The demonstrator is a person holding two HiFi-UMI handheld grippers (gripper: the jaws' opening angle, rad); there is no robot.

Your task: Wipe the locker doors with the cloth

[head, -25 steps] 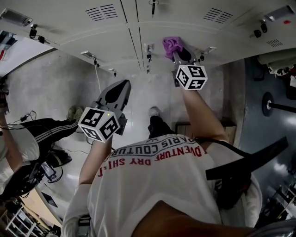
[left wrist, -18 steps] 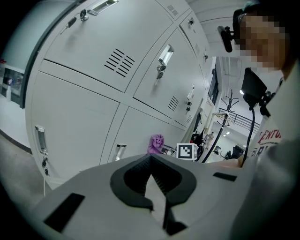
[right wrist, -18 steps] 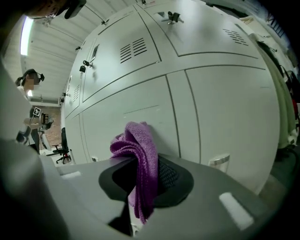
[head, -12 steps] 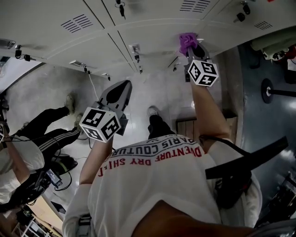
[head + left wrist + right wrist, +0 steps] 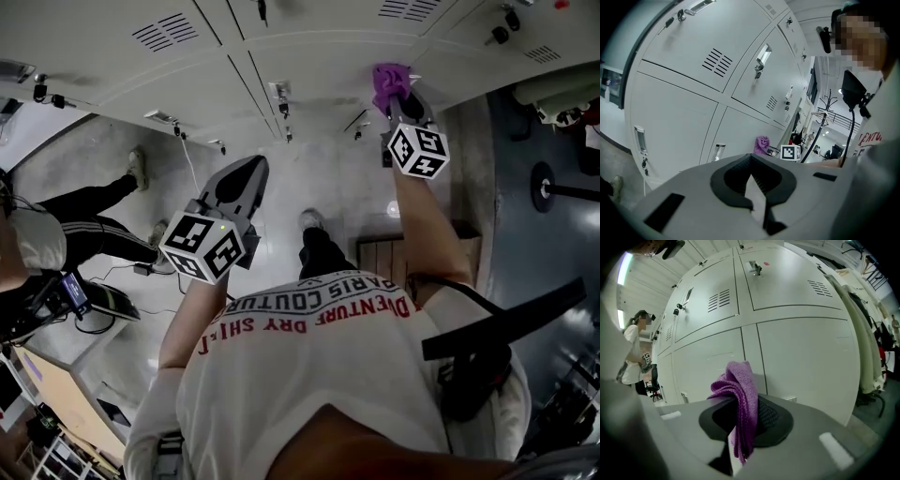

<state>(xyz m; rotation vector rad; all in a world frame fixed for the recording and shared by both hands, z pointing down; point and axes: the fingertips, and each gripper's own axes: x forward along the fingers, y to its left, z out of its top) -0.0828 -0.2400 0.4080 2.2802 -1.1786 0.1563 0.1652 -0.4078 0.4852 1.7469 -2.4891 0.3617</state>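
Observation:
A purple cloth (image 5: 386,79) (image 5: 739,397) is bunched between the jaws of my right gripper (image 5: 397,96) (image 5: 740,404), which is shut on it. The cloth is held up at a lower door of the grey lockers (image 5: 309,47) (image 5: 797,357); whether it touches the door I cannot tell. My left gripper (image 5: 249,167) (image 5: 751,165) hangs back from the lockers, lower and to the left, shut with nothing in it. In the left gripper view the cloth (image 5: 762,144) shows far off beside the right gripper's marker cube (image 5: 790,152).
Keys hang from locks (image 5: 284,94) on several doors. Another person (image 5: 42,239) stands at the left among cables on the floor. A wooden board (image 5: 380,255) lies by my feet. Pale coats (image 5: 867,348) hang to the right of the lockers.
My right gripper has carried the cloth to the right along the lower locker doors. The left gripper has hardly moved. The person at the left has shifted.

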